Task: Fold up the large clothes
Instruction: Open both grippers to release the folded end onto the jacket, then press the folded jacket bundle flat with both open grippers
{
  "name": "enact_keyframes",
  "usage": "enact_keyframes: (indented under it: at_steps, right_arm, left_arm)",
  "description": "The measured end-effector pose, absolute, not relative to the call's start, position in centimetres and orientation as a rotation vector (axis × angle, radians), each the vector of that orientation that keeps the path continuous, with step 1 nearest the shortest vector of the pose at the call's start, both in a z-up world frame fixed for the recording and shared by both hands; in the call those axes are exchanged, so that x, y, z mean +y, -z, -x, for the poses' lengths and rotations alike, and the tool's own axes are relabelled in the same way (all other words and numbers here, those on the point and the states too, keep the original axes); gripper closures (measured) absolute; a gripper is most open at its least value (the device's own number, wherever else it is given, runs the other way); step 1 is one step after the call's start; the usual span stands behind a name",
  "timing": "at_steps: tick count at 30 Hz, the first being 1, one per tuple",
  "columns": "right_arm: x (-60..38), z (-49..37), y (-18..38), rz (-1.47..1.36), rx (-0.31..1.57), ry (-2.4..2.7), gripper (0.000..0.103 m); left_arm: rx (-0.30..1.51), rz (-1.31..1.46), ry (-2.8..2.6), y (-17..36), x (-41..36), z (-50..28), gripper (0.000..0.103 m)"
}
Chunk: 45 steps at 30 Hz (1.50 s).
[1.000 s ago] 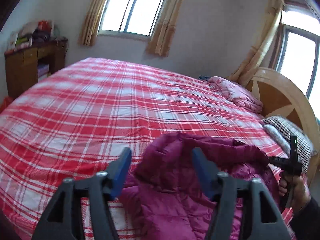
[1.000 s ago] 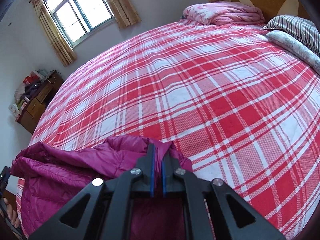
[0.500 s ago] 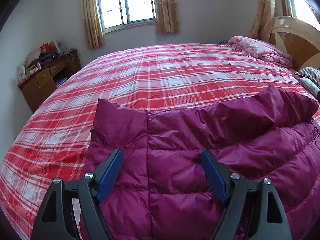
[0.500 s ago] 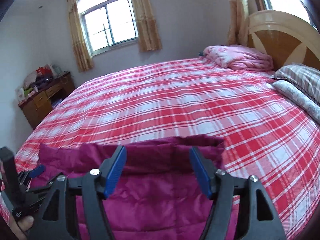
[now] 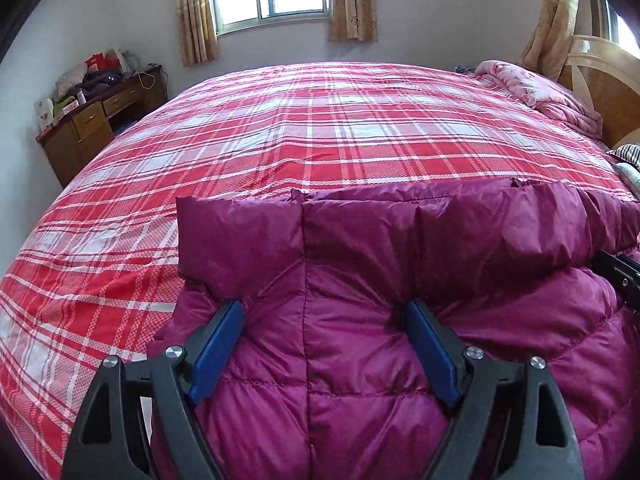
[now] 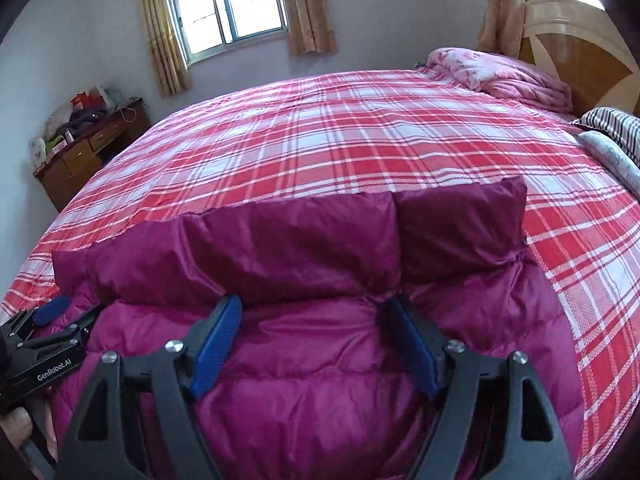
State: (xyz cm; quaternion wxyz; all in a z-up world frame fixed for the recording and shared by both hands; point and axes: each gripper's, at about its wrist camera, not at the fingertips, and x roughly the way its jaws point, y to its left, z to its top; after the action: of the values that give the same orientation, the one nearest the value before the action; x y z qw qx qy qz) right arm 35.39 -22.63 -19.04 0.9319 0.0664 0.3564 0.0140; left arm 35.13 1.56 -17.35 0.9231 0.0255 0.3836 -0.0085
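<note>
Pressing down now, both claws sit spread wide on the magenta quilted down jacket (image 5: pixel 360 320), gripping nothing. A second ago the right claw (image 6: pixel 312 332) was pinched shut on bunched fabric; half a second ago it let go, and the jacket now lies flatter, with a padded band folded across its far edge. That looks like one fold laid. The left claw (image 5: pixel 324 336) rests near the jacket's left edge, the right one near its right edge. Beyond, the red-and-white plaid bed (image 5: pixel 320 128) offers plenty of open room; the near side is out of view.
</note>
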Motion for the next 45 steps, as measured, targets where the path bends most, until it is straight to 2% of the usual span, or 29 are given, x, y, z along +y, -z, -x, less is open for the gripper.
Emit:
enact_keyframes:
  at_steps: [11,17,30,45]
  right_arm:
    - [-22.3,-35.7,19.8,-0.113,0.766,-0.001,0.023]
    - [-22.2,-35.9,20.0,-0.101,0.78,0.005,0.022]
    - [-21.8,-36.5,20.5,-0.081,0.813,0.016,0.019]
    - [-21.3,-37.0,21.0,-0.044,0.847,0.032,0.016]
  left_arm:
    - [0.7,-0.112,0.029,14.1,-1.2,-33.3,0.019]
    - [0.774,-0.163,0.036,16.6,-2.6,-34.8,0.019]
    - [0.801,-0.147,0.021,17.7,-2.5,-35.4,0.01]
    - [0.833,-0.154,0.014,18.3,-2.5,-36.0,0.007]
